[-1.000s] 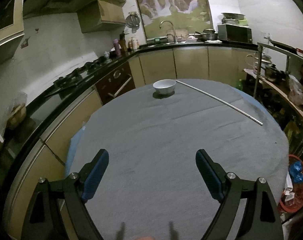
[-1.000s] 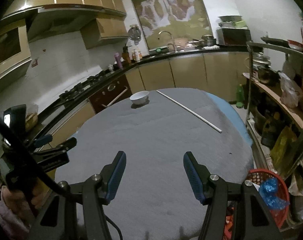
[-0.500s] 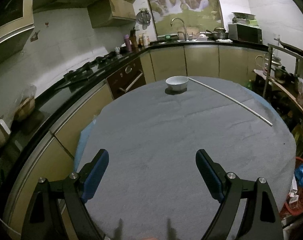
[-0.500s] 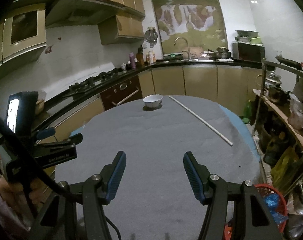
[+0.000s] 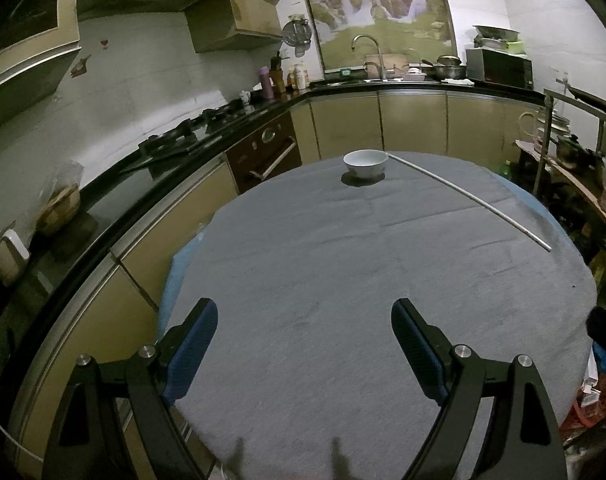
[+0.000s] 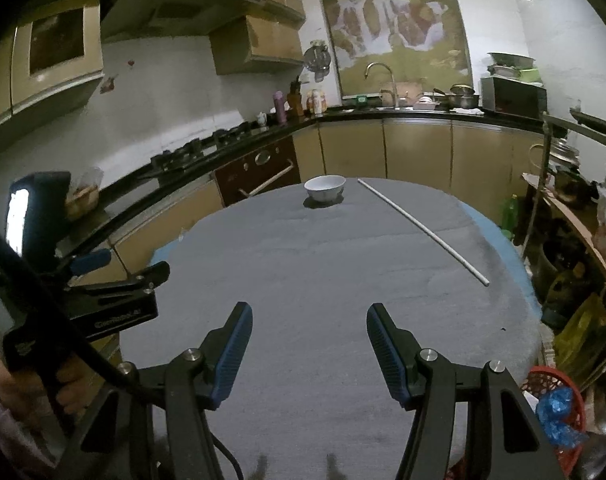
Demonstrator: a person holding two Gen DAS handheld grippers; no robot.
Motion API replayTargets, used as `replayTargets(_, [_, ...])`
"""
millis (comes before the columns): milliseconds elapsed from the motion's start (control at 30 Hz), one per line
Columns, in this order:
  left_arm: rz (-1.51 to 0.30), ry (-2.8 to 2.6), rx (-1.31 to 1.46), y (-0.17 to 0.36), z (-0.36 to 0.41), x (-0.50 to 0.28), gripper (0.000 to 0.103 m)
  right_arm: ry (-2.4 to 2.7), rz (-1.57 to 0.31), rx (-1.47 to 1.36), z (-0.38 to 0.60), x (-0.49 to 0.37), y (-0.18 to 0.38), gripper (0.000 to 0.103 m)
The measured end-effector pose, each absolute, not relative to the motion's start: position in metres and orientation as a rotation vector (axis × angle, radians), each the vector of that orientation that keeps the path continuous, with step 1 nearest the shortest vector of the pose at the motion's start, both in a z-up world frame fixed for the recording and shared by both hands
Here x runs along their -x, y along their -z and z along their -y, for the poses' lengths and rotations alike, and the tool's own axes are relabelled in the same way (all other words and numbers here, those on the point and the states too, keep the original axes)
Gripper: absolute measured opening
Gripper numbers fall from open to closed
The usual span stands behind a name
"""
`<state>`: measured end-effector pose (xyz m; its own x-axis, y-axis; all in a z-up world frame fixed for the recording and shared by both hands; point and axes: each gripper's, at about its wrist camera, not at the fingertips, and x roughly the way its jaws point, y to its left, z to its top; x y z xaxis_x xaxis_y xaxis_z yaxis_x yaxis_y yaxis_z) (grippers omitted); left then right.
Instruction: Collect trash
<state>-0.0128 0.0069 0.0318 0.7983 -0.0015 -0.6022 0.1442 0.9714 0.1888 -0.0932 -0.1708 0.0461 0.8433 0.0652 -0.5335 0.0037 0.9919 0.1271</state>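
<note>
A round table under a grey cloth (image 5: 323,264) (image 6: 323,280) fills both views. At its far side stand a white bowl (image 5: 365,162) (image 6: 325,188) and a long thin white rod (image 5: 471,199) (image 6: 423,230) lying slantwise to the right. No loose litter shows on the cloth. My left gripper (image 5: 303,312) hovers open over the near part of the table, nothing between its blue pads. My right gripper (image 6: 309,314) is open too, likewise with nothing in it. The right wrist view shows the left gripper (image 6: 137,263) at the left, held by a hand (image 6: 7,380).
A red basket (image 6: 543,380) (image 5: 595,396) holding a blue plastic bag (image 6: 557,412) sits on the floor right of the table. A cluttered shelf rack (image 6: 575,216) stands on the right. Kitchen counters with a hob (image 5: 175,140) and an oven (image 5: 263,156) curve round the left and back.
Both views have swung, so the bowl and rod sit further right in the picture. In the right wrist view the left gripper shows larger and the red basket has slid lower right. Both jaws unchanged.
</note>
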Motion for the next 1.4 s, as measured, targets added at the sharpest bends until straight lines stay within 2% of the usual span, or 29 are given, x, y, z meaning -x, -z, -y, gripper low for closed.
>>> replayTargets(467, [-0.651,0.029,-0.194,-0.031,-0.035,0.011,0.089,-0.037,-0.673,-0.111,0.149,0.066,-0.029,0.063])
replayTargets(1400, [-0.685,0.020,-0.183,-0.020,-0.043,0.008,0.089,-0.050,-0.680,-0.100,0.132,0.056,-0.021,0.063])
